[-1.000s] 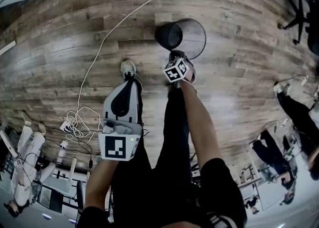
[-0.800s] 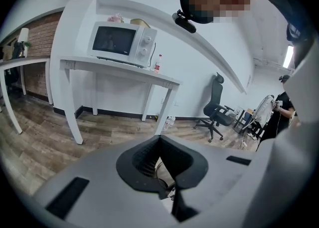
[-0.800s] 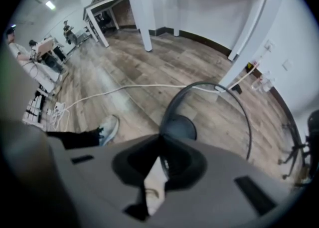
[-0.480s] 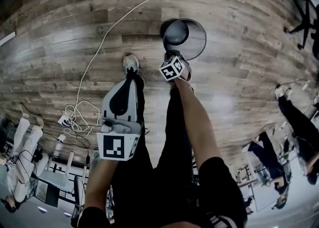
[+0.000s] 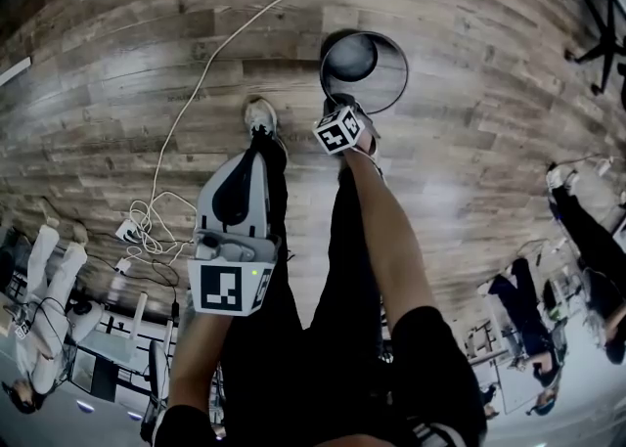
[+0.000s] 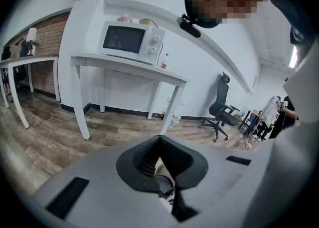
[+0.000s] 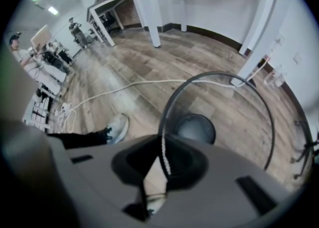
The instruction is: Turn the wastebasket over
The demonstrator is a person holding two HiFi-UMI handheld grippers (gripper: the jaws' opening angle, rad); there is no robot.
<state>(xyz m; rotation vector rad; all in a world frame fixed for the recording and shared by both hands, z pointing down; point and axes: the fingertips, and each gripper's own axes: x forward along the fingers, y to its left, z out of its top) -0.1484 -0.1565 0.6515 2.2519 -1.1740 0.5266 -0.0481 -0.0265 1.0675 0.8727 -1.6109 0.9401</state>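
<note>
The wastebasket is a black mesh bin that stands upright on the wood floor, mouth up, its dark base seen through the round rim. My right gripper points steeply down at the near side of the rim. Its jaws have just been opening, and the rim wire runs between them with a gap beside it. My left gripper hangs over the person's left leg, away from the basket, its jaws together on nothing.
A white cable crosses the floor left of the basket to a power strip and coiled leads. The person's shoe is near the basket. An office chair and people are at the right.
The basket has swung from tilted to upright, its base now centred inside the rim. My right gripper followed it a little away and down, and its jaws parted.
</note>
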